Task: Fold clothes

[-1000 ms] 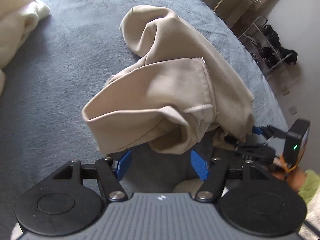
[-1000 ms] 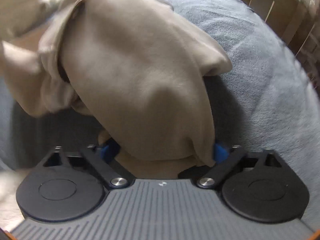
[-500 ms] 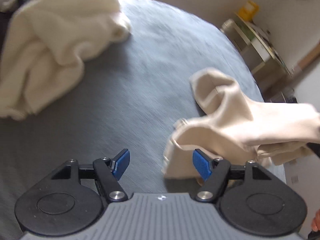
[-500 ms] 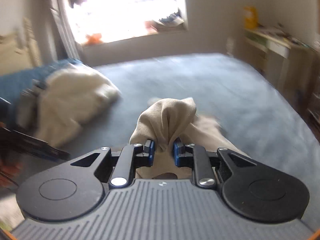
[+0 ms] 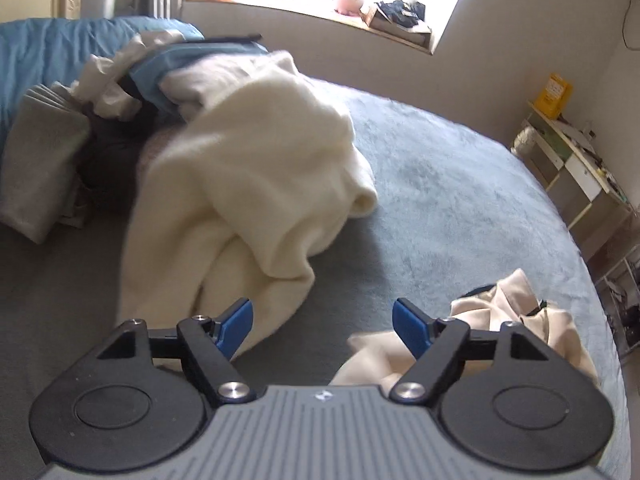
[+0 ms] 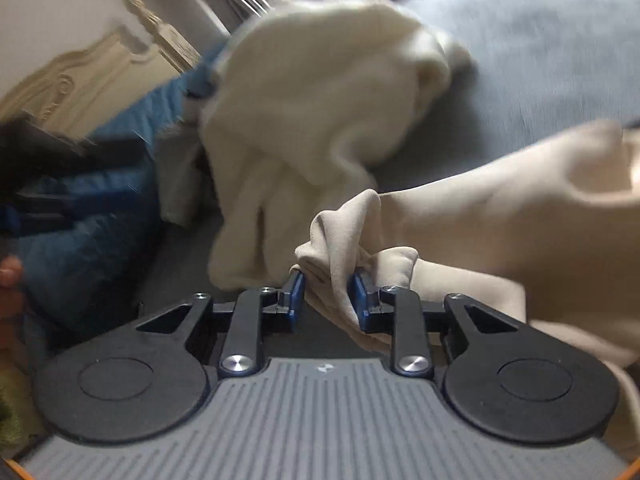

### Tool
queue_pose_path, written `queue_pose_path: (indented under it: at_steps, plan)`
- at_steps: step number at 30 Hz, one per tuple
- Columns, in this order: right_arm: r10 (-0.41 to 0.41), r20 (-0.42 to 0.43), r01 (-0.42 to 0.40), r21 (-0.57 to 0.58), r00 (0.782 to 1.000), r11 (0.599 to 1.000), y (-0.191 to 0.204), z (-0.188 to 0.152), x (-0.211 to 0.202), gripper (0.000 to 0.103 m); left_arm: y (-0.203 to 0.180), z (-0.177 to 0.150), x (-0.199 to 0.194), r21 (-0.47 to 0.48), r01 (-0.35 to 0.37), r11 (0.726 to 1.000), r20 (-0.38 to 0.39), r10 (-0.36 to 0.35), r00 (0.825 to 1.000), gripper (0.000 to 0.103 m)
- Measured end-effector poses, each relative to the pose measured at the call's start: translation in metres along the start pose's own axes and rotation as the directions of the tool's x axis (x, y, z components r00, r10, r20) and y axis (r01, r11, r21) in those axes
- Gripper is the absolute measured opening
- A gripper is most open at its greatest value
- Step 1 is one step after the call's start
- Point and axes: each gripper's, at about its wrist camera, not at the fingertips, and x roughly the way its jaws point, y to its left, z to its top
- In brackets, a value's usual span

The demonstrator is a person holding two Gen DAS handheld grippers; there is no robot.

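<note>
A beige garment (image 6: 500,208) trails to the right across the grey bed, one bunched fold pinched between the blue pads of my right gripper (image 6: 328,296), which is shut on it. In the left wrist view the same beige garment (image 5: 516,312) lies crumpled at the lower right, partly behind the right finger. My left gripper (image 5: 322,324) stands open over the grey blanket (image 5: 440,200) with nothing between its fingers. A cream fleece garment (image 5: 248,184) is heaped just ahead of its left finger; that cream garment (image 6: 320,100) also fills the middle of the right wrist view.
A pile of grey, white and blue clothes (image 5: 100,100) lies at the back left by a blue cover (image 5: 48,52). A shelf unit (image 5: 580,172) stands off the bed's right side. A windowsill (image 5: 320,4) runs along the back wall. A carved headboard (image 6: 100,76) shows.
My right gripper went from open around the beige garment to shut on a fold, then swung left toward the cream heap. My left gripper stayed open and turned off the beige garment toward the pile.
</note>
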Motion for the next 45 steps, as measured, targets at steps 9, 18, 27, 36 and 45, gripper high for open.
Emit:
queue_pose_path:
  at_steps: [9, 18, 27, 36, 45]
  plan:
    - [0.049, 0.132, -0.078, 0.226, 0.990, 0.971, -0.049, -0.013, -0.087, 0.070, -0.049, -0.003, 0.080, 0.108, 0.118, 0.987, -0.113, -0.106, 0.988, 0.078]
    - [-0.295, 0.387, 0.295, 0.060, 0.874, 0.954, -0.085, 0.035, -0.221, 0.084, -0.090, -0.027, 0.126, 0.318, 0.136, 0.938, -0.255, -0.054, 0.966, 0.078]
    - [-0.638, 0.078, 0.631, -0.283, 0.766, 0.723, -0.127, 0.047, -0.127, 0.072, -0.127, -0.068, 0.165, 0.529, 0.048, 0.847, -0.315, 0.143, 0.938, 0.080]
    - [-0.599, 0.336, 0.590, 0.141, 0.727, 0.795, -0.132, -0.003, -0.312, 0.012, -0.147, -0.071, 0.172, 0.525, -0.051, 0.849, -0.284, 0.231, 0.930, 0.080]
    - [-0.768, 0.393, 0.452, 0.637, 0.506, 0.624, -0.201, -0.138, -0.501, 0.011, -0.176, -0.060, 0.156, 0.541, -0.109, 0.834, -0.213, 0.261, 0.941, 0.080]
